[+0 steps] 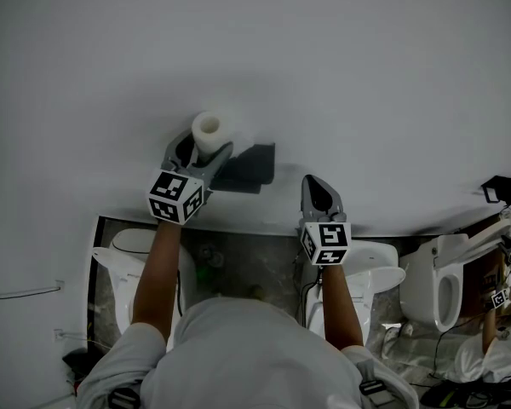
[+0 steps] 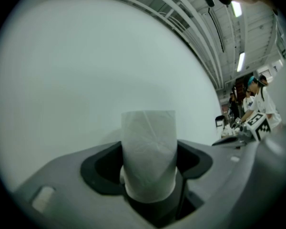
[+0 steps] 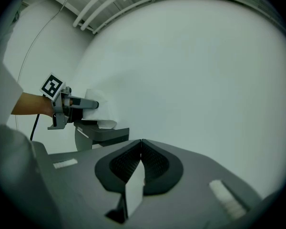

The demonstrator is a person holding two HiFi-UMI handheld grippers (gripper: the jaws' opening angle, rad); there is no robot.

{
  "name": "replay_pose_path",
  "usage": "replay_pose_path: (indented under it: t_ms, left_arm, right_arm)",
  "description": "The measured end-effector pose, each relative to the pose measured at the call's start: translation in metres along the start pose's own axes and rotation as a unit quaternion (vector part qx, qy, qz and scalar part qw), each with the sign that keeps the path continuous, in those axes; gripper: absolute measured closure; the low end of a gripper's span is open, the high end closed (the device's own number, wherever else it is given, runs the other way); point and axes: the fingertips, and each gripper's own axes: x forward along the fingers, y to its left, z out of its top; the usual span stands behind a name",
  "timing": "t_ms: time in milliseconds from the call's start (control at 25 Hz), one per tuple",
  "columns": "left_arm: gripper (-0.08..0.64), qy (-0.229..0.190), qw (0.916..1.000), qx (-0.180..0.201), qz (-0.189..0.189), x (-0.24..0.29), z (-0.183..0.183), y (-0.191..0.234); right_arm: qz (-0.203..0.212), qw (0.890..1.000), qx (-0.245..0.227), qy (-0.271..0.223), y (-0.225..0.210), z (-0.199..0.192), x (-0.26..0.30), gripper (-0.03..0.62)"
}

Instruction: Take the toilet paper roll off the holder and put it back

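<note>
The right gripper (image 1: 317, 184), just right of the dark grey wall-mounted holder (image 1: 254, 167), has its jaws pressed together with nothing between them. The left gripper (image 1: 203, 146) stands wide, its jaws clamped on the white toilet paper roll (image 1: 208, 128). The roll stands on end just above the holder's left end, close to the plain white wall (image 1: 366, 75).

Head view: the left tool (image 1: 199, 150) covers the lower part of the toilet paper roll (image 1: 209, 129) and the nearest end of the holder (image 1: 252, 167). The person's forearm (image 1: 157, 279) hides part of a toilet (image 1: 119, 258).

Left gripper view: the near end of the toilet paper roll is out of sight between the jaws. The people (image 2: 257, 99) at the right edge are too small to detail.
</note>
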Motion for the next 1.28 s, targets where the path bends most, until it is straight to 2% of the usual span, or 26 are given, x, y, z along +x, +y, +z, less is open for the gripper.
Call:
replay_pose_path:
  t_ms: [520,920,1280]
  left_arm:
    - [0.244,0.015,0.9998,-0.009,-0.006,0.010,-0.024,-0.002]
    - [0.244,0.005,0.9998,-0.017,-0.009,0.014,-0.024,-0.002]
    - [0.226,0.018,0.9996,-0.017,-0.015,0.021,-0.027,0.000]
  right_arm:
    - [-0.006,1.000,0.001,0.005,-0.005,-0.004,0.006,0.594]
    - [-0.006,1.000,0.001,0.009,-0.007,-0.004,0.008,0.594]
    - [-0.005,1.000,0.004,0.009,-0.008,-0.003,0.012,0.594]
